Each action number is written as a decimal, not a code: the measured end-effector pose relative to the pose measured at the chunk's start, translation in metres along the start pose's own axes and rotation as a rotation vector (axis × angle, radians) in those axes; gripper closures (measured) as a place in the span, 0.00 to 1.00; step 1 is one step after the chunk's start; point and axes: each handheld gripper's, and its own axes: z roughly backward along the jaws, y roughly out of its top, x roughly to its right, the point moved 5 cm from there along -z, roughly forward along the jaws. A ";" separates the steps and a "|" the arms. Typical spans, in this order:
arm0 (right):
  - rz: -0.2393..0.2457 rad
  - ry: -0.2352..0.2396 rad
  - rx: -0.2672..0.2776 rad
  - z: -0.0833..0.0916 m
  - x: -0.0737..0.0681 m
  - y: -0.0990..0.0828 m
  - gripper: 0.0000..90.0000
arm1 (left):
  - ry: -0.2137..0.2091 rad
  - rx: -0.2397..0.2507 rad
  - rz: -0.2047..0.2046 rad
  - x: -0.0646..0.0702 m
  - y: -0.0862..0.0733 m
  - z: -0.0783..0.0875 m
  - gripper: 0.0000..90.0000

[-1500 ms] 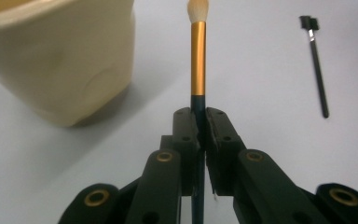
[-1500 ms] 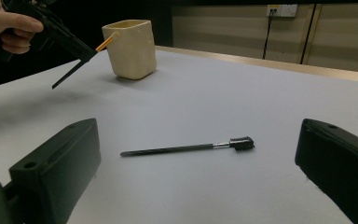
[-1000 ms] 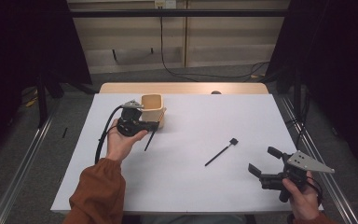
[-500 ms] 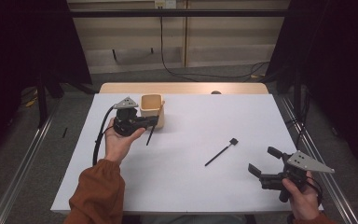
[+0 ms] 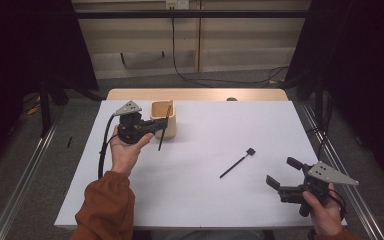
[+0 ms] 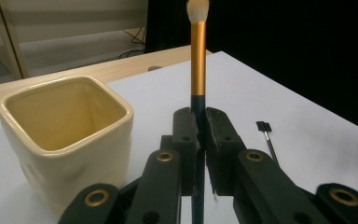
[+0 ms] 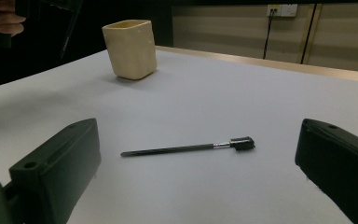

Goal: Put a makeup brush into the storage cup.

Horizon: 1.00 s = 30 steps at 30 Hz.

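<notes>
Brush: a makeup brush [image 6: 198, 56] with a gold middle, a dark handle and a pale fluffy tip was pinched in the left gripper [image 6: 199, 128]. It stood upright, tip up, in the left gripper view. In the high view the brush [image 5: 163, 135] was a thin dark stick by the front right corner of the cup, its top end at the rim.

Left gripper: its two black jaws were pressed tight on the dark handle, one on each side. In the high view the left gripper [image 5: 152, 128] was held up in the left hand [image 5: 126, 150], just beside the cup.

Cup: a cream cup [image 6: 63, 140] with squarish sides stood upright on the table, near the far left part. It looked hollow, with nothing seen inside in the left gripper view. In the right gripper view the cup [image 7: 130, 49] stood far off.

Small brush: a thin black brush [image 7: 189, 148] with a tiny bristle head lay flat on the white table [image 5: 205, 200], well apart from the cup. In the high view the small brush [image 5: 237, 163] lay between the two grippers.

Right gripper: the right gripper [image 5: 280, 175] was held low over the near right corner of the table by the right hand [image 5: 322, 212]. Its jaws were spread wide apart, holding nothing, and pointed toward the small brush.

Sleeve: the left arm wore an orange-brown sleeve [image 5: 105, 210].
</notes>
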 end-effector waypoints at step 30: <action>0.003 0.002 -0.003 -0.001 0.000 0.000 0.00 | 0.040 0.105 -0.070 0.002 0.045 0.018 0.93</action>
